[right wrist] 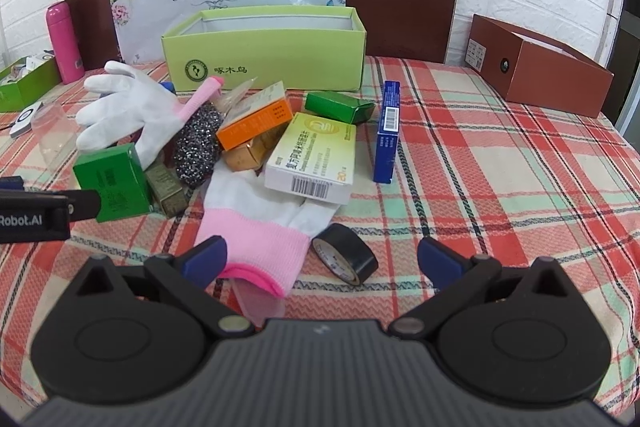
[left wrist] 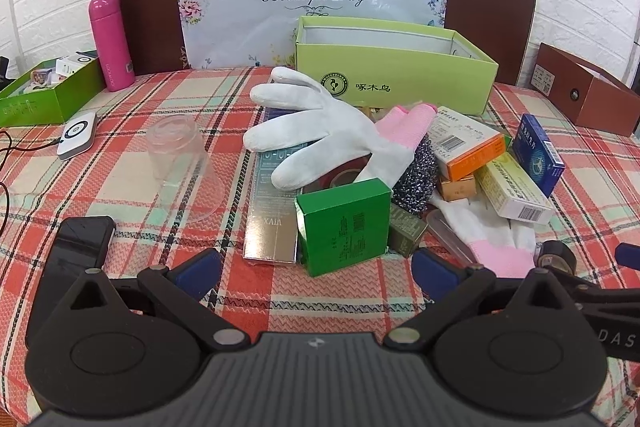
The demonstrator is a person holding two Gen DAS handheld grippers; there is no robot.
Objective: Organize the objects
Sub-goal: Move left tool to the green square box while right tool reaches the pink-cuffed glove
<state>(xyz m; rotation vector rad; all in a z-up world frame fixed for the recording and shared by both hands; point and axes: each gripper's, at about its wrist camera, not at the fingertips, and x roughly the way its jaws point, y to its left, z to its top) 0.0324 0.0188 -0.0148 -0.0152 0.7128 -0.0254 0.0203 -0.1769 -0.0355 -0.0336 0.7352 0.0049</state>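
Observation:
A heap of small things lies mid-table on the plaid cloth. It holds a white glove (left wrist: 320, 131) (right wrist: 128, 111), a green carton (left wrist: 344, 223) (right wrist: 112, 179), a glittery scrubber (right wrist: 198, 143), orange, yellow-white (right wrist: 316, 155) and blue (right wrist: 387, 131) medicine boxes, a second pink-cuffed glove (right wrist: 260, 227) and a roll of black tape (right wrist: 346, 253). Behind the heap stands an open lime-green box (left wrist: 394, 67) (right wrist: 264, 51). My left gripper (left wrist: 316, 267) is open just short of the green carton. My right gripper (right wrist: 322, 257) is open, with the pink cuff and the tape between its fingers, untouched.
At the left are a clear upturned cup (left wrist: 180, 155), a black phone (left wrist: 80, 247), a white charger (left wrist: 78, 135), a pink flask (left wrist: 110, 43) and a green box with small items (left wrist: 44, 87). A brown box (right wrist: 540, 67) sits at the far right.

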